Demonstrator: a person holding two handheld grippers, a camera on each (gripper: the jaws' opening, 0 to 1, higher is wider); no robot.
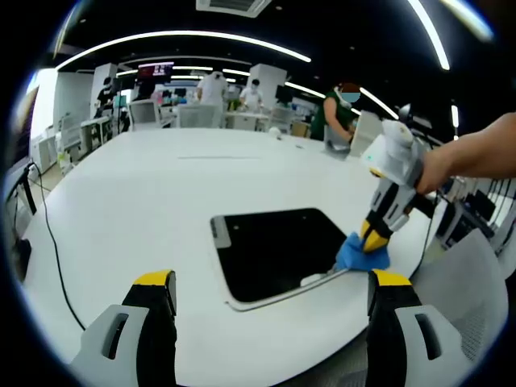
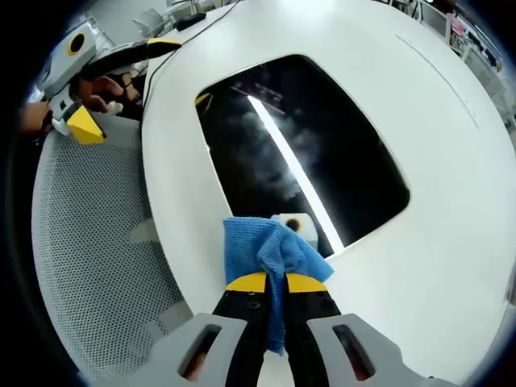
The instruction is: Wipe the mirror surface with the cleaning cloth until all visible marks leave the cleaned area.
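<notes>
My right claw [image 2: 274, 284] is clamped on the nubby blue cloth [image 2: 270, 254], pressing it onto the near edge of the glossy, rounded-rectangle mirror [image 2: 302, 153] lying flat on the smooth white desk [image 2: 435, 242]. My left claw [image 1: 274, 292] hangs apart above the desk, short of the mirror.

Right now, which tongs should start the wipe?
Right. The right tongs are shut on the blue cloth, already at the mirror's near edge, with hazy smudges just ahead. The left tongs are open and empty, held back from the mirror.
</notes>
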